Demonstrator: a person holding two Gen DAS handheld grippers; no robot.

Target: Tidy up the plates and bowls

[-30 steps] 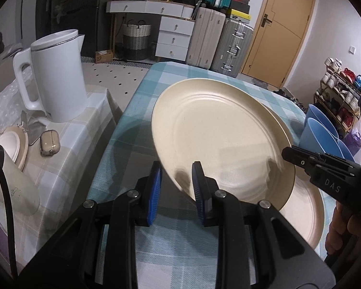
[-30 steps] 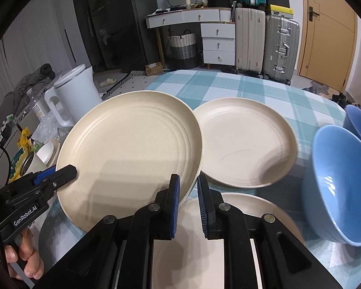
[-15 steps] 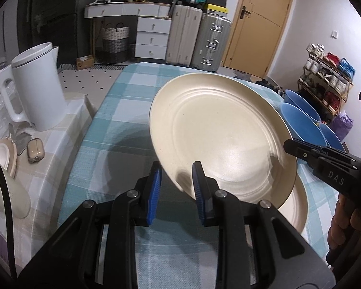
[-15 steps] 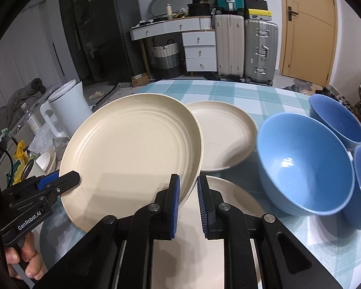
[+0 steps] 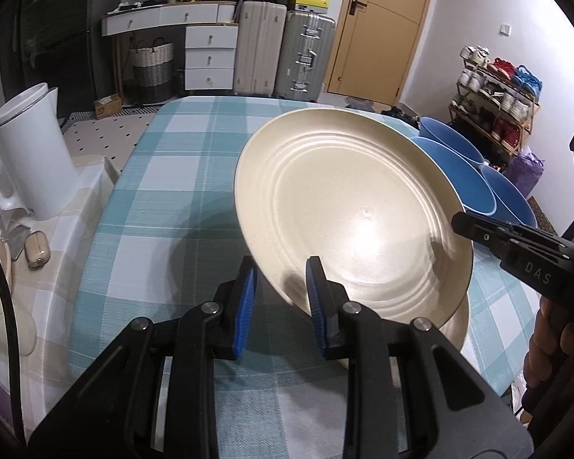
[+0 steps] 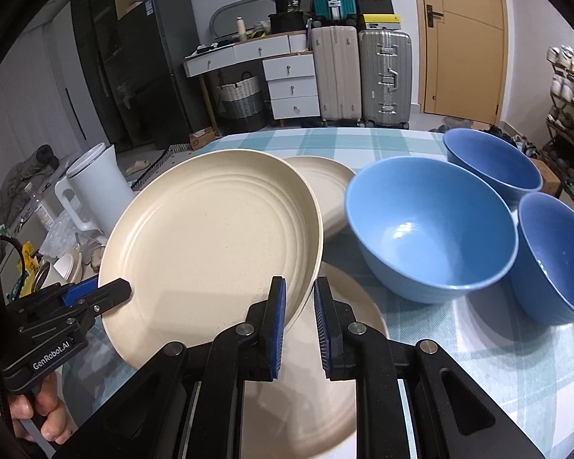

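A large cream plate [image 5: 356, 222] hangs tilted above the checked table [image 5: 172, 191], held from both sides. My left gripper [image 5: 281, 271] is shut on its near left rim, and my right gripper [image 6: 299, 290] is shut on its right rim. In the right wrist view the held plate [image 6: 210, 244] hides part of a second cream plate [image 6: 329, 187] lying behind it. A third cream plate [image 6: 325, 382] lies on the table under my right gripper. Three blue bowls [image 6: 428, 229] [image 6: 490, 160] [image 6: 555, 252] stand upright to the right.
A white kettle [image 5: 26, 153] and small clutter sit on a side table to the left of the checked table. Suitcases [image 5: 306, 57], white drawers and a door stand across the room. A hand [image 6: 38, 417] grips the left gripper's handle.
Both grippers have carried the cream plate to the right across the table. The blue bowls have come into view and the kettle has slid toward the left edge.
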